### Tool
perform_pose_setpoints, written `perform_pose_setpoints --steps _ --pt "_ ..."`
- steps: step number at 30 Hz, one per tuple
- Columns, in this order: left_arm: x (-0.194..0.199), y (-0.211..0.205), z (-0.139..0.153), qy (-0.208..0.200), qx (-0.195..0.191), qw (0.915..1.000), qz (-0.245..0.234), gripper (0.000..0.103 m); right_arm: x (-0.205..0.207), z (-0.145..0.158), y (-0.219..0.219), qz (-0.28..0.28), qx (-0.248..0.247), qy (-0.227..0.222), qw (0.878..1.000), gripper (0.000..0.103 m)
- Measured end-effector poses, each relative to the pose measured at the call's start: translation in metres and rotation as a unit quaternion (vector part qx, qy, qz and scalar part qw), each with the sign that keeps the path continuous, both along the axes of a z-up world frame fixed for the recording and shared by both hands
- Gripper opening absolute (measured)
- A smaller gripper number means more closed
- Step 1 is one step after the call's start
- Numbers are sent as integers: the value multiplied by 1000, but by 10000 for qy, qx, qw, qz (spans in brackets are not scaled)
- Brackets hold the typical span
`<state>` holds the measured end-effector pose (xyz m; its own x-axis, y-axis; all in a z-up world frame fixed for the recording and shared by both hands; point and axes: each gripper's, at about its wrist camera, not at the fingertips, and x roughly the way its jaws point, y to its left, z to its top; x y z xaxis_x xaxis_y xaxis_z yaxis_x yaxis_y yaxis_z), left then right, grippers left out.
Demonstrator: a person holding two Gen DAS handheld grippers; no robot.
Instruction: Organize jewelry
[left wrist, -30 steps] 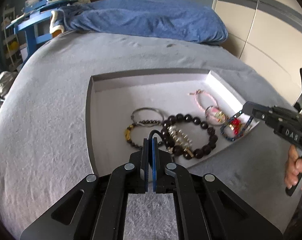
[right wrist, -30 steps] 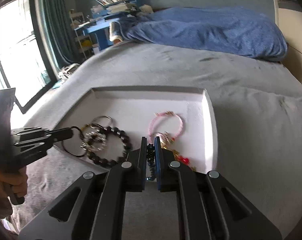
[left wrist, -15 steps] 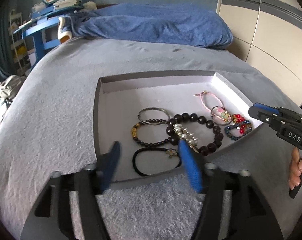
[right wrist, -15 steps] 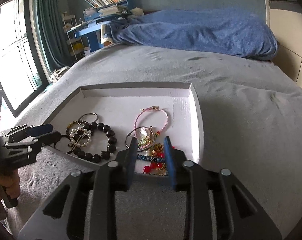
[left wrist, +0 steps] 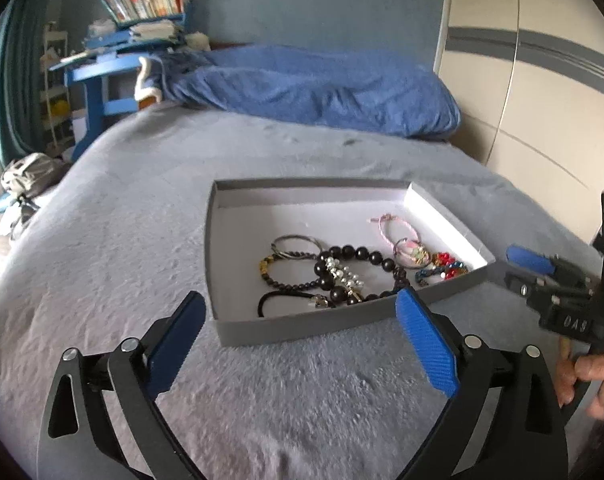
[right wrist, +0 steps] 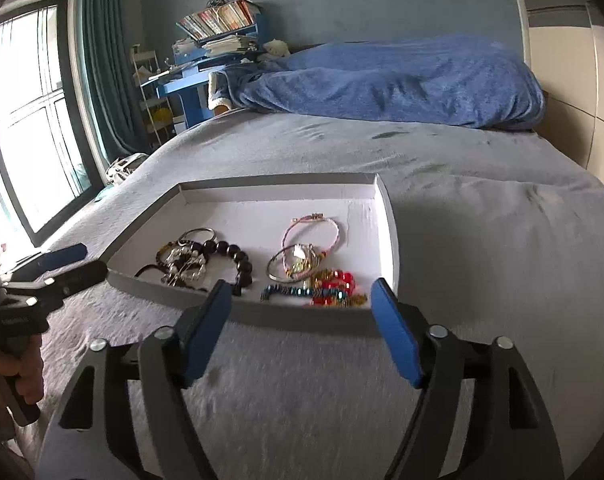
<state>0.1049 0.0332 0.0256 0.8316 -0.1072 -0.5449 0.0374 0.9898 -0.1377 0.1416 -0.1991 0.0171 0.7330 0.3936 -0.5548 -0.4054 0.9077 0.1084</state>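
Jewelry (left wrist: 344, 270) just beyond splayed tongs (left wrist: 297, 340)

The tray's (right wrist: 390, 240) near wall hid the lower edge of the black bead bracelet (right wrist: 237, 260) at about 9 o'clock in the right wrist view. The tangle at the red beads (right wrist: 338, 280) was too jumbled to sort into separate pieces. In the left wrist view the hand (left wrist: 590, 380) at 4 o'clock got cut off by the frame edge, and the bedspread (left wrist: 302, 420) up close was blurry.
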Motion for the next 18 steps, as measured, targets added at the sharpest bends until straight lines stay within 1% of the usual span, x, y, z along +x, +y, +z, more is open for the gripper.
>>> perform_pose_setpoints --steps 3,5,8,11,14,16,18 --pt "-13 -1 0 -168 32 9999 27 98 -14 0 -2 -34 28 -156 9999 89" --pt "-21 -2 -1 -265 63 9996 109 98 -22 2 -4 -52 60 -238 9997 90" --pt "-29 -2 -2 -464 109 9987 197 98 -32 5 -5 -87 104 -362 9993 95" --pt "-37 -4 -2 -660 162 9974 220 98 -42 2 -3 -93 36 -427 9990 97" --pt "-41 -4 -5 -669 184 9972 285 98 -47 -4 -1 -170 -131 -491 9986 97" --pt "-43 -1 -6 -673 104 9971 334 98 -49 -6 4 -215 -283 -525 9980 98" --pt "-42 3 -6 -672 19 9970 386 98 -55 -5 9 -181 -395 -651 9969 97"
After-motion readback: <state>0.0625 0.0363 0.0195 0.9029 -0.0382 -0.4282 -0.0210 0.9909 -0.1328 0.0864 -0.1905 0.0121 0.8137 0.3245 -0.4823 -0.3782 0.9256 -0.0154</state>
